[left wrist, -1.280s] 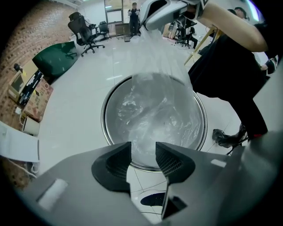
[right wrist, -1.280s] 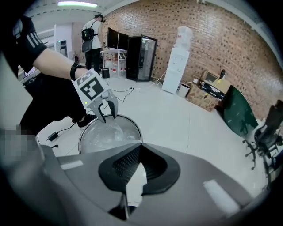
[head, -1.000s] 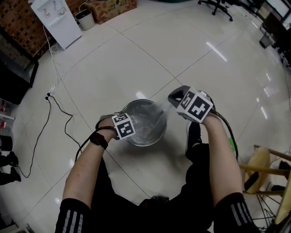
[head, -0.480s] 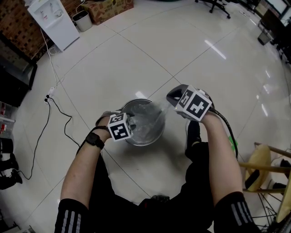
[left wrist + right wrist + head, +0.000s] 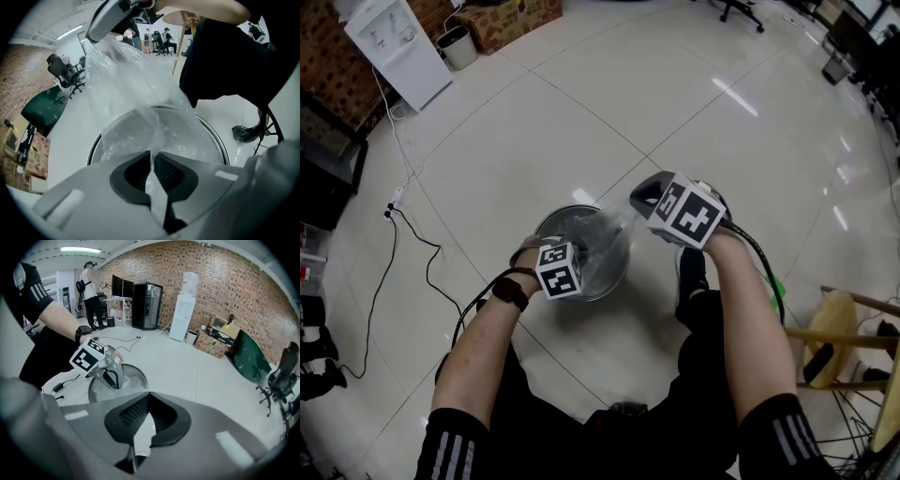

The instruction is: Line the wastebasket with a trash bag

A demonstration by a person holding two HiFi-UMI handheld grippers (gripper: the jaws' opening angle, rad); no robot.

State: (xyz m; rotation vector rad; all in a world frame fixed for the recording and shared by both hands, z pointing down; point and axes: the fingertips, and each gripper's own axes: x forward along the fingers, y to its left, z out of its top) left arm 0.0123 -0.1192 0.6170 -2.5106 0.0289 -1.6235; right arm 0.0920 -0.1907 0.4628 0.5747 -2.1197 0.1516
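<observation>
trash bag (image 5: 607,234): just clamped by closing left gripper (image 5: 152,158) at 8 o'clock of wastebasket (image 5: 546,223) rim; pinched tight by right gripper (image 5: 148,404) at 2 o'clock; probably ready for spreading.

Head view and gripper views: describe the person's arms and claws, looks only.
The left claw and right claw are grey plastic with dark ribbed pads, each carrying a white cube with black square markers and trailing a black cable. The person wears black short sleeves with white stripes and a black watch on the left wrist.
</observation>
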